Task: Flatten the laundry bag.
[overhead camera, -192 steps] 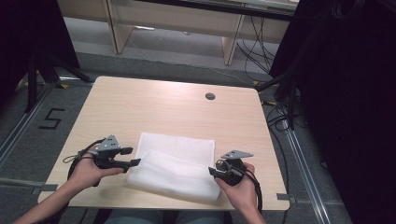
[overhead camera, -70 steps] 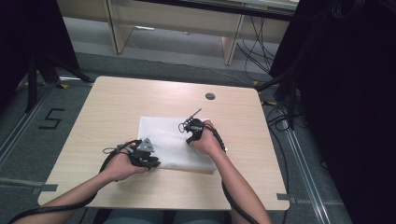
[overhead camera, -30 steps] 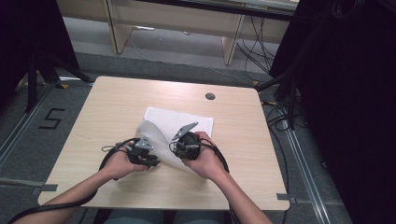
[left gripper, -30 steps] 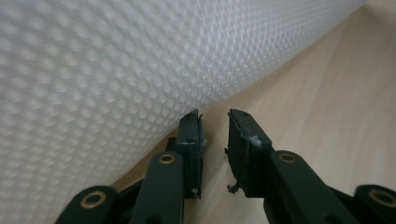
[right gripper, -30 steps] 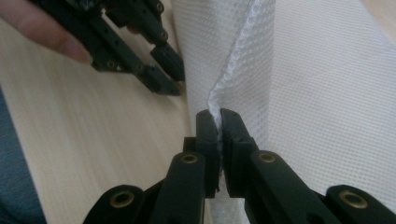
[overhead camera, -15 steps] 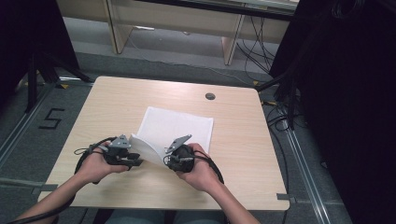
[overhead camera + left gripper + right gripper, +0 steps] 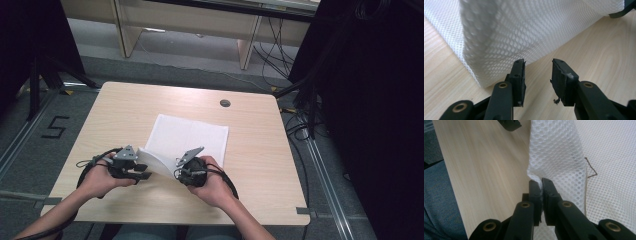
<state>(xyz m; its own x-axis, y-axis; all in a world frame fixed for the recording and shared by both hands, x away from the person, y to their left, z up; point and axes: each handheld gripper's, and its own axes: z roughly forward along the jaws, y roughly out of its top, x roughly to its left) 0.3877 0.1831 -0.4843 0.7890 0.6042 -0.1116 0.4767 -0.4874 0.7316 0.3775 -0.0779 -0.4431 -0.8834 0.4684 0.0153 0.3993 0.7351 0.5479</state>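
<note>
While my right hand-held gripper (image 7: 541, 182) stays out of the way of nothing, its jaws are pressed almost together on a corner of the white mesh cloth (image 7: 187, 137), and in the right gripper view I see the fabric pinched between the two black pads and rising from them in a lifted fold. My left hand-held gripper (image 7: 537, 71) has just been opening its jaws; in the left gripper view they stand apart with only bare wood between them, and the cloth's folded edge (image 7: 499, 50) lies just beyond and to one side of the nearer pad, not clamped. From the high view, the right hand-held gripper (image 7: 187, 167) sits at the cloth's near edge, and the left hand-held gripper (image 7: 134, 167) is just beside the cloth's near left corner, my two hands close together with the raised flap between them. The rest of the cloth lies flat on the counter (image 7: 125, 110), spreading away from me toward the far side. A thin dark thread (image 7: 591, 168) lies on the mesh just beside the lifted fold. Beyond the cloth's far right corner, a small round dark grommet (image 7: 225, 103) is set in the counter. Past the cloth's left side, off the counter, a "5" (image 7: 54, 127) is marked on the grey floor.
</note>
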